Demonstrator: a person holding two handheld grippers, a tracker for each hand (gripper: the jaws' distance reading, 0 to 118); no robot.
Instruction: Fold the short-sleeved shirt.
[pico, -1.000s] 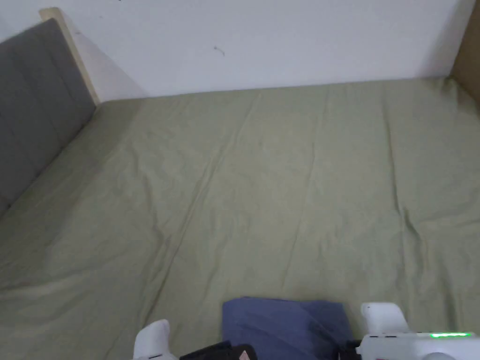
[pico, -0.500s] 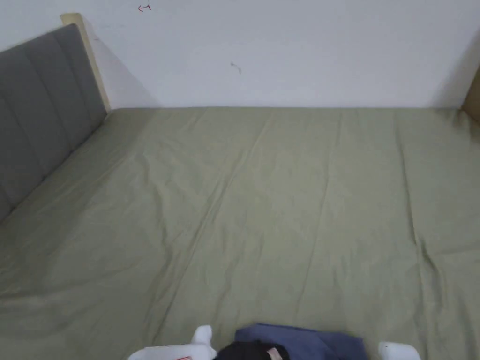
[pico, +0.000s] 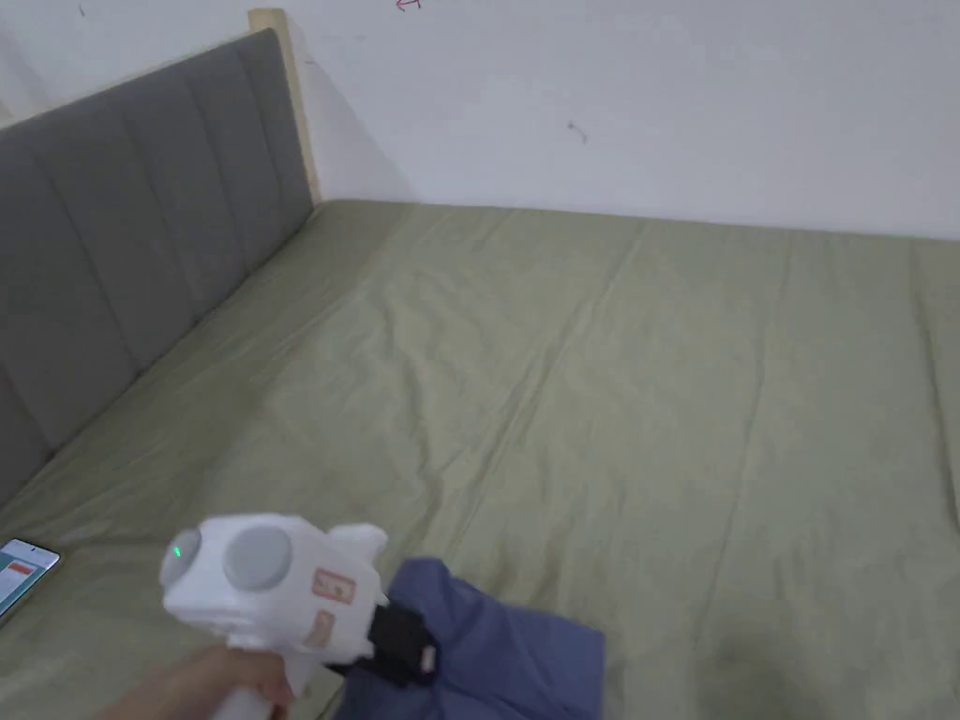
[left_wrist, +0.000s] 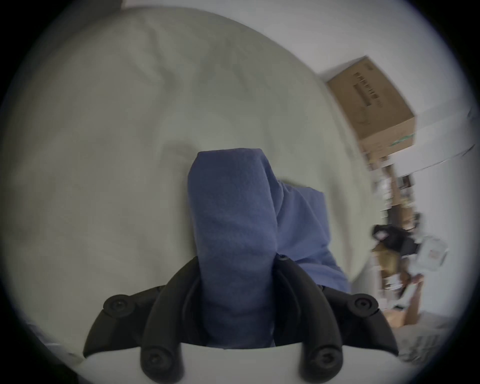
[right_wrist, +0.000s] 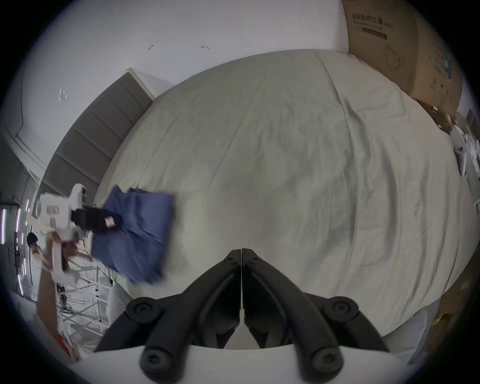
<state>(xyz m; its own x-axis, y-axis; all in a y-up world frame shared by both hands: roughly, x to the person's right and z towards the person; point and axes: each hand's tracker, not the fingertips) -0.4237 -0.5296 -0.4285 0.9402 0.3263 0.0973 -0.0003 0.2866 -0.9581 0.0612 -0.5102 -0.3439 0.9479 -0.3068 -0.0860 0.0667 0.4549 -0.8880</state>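
The blue short-sleeved shirt (pico: 497, 647) is a folded bundle at the near edge of the bed. My left gripper (pico: 412, 647), white with black jaws, is shut on the shirt's left side, held by a hand. In the left gripper view the blue shirt (left_wrist: 233, 220) runs up thick between both black jaws of the left gripper (left_wrist: 235, 262). In the right gripper view the right gripper (right_wrist: 242, 253) has its jaws pressed together with nothing in them, over bare sheet; the shirt (right_wrist: 135, 233) and the left gripper (right_wrist: 104, 223) lie off to its left, blurred.
A pale green sheet (pico: 609, 394) covers the bed. A grey padded headboard (pico: 122, 225) stands on the left and a white wall behind. A phone (pico: 23, 572) lies at the near left. A cardboard box (right_wrist: 405, 52) stands at the bed's far right corner.
The head camera has swung left. The left gripper has risen into view holding the shirt's left side and carried it leftwards. The right gripper has left the head view.
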